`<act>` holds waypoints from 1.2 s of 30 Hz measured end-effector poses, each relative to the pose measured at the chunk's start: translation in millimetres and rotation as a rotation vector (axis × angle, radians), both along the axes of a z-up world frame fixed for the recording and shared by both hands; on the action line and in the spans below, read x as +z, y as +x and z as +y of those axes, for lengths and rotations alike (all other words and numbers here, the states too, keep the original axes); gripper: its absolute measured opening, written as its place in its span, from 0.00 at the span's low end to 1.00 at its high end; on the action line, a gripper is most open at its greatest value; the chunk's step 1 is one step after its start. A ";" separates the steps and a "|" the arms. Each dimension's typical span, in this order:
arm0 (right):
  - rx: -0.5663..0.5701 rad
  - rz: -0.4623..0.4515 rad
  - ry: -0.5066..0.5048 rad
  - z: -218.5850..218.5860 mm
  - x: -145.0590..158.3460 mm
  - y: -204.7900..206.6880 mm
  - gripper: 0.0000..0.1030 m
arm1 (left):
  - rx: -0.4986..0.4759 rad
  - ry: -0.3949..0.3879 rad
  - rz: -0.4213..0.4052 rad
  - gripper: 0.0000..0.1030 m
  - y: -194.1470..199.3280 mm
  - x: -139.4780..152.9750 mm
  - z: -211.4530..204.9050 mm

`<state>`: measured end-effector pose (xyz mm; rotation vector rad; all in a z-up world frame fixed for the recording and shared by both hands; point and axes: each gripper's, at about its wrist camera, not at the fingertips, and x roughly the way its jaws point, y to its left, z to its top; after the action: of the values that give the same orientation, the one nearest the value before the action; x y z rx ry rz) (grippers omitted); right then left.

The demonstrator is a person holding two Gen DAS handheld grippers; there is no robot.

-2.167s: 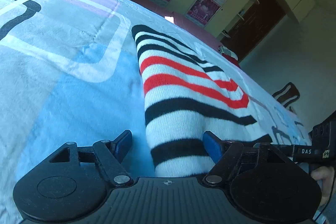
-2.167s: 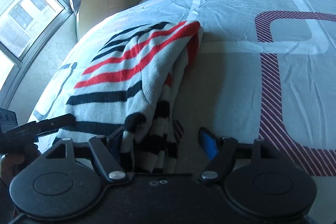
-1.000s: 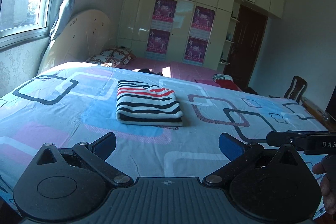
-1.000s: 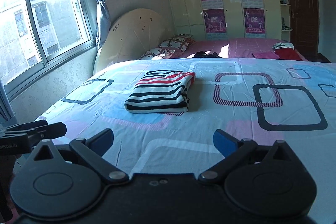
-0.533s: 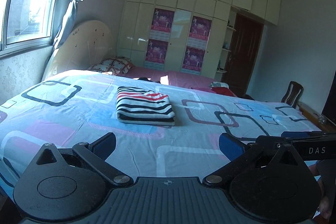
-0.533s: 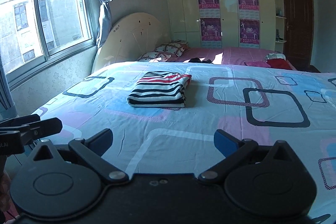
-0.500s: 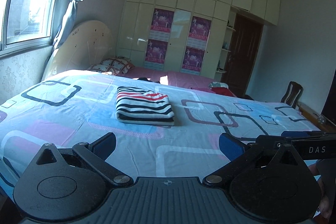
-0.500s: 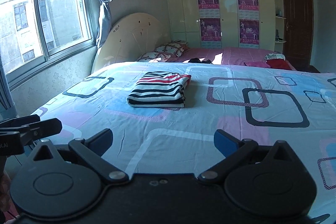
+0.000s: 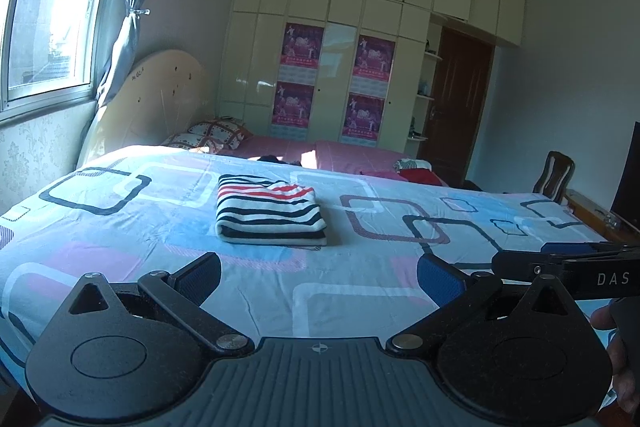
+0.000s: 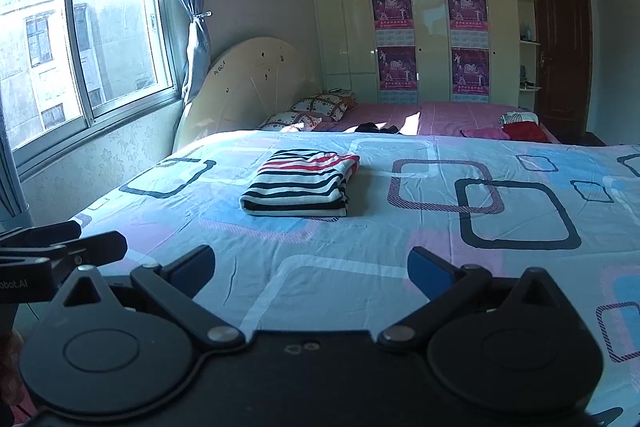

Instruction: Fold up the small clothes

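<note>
You are holding the left gripper (image 9: 318, 277) wide open with nothing between its blue pads (image 9: 438, 277), hovering above the near part of the bed (image 9: 120, 259). You are holding the right gripper (image 10: 310, 271) just as wide open and just as bare, also above the near bedding. The striped top (image 9: 270, 213), white with black bands and a few red ones, is lying folded into a neat block on the patterned sheet, well apart from both grippers and a little left of middle in each view. It is sitting on a blue patch of the sheet, beside the dark square outlines printed to its right. Behind the bed, pillows (image 10: 316, 109) are resting near the rounded headboard (image 10: 248, 87), and posters (image 9: 332, 83) are hanging on the pale wardrobe doors, with a window (image 10: 80, 39) letting in daylight at the left
</note>
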<state>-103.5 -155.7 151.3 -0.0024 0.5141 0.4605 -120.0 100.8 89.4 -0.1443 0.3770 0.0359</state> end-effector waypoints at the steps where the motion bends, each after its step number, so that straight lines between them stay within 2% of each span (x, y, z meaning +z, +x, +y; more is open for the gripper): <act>1: 0.002 -0.003 0.000 0.0 1.3 -0.3 0.99 | -0.001 0.002 0.000 1.00 0.5 0.9 -0.6; 36: -0.005 -0.029 0.012 -5.3 7.2 -4.0 0.99 | -0.026 0.046 -0.003 1.00 -2.2 13.2 -11.5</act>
<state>-107.5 -161.0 158.5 0.0042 0.4831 0.4577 -122.2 89.3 102.6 -0.0939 0.3749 0.0190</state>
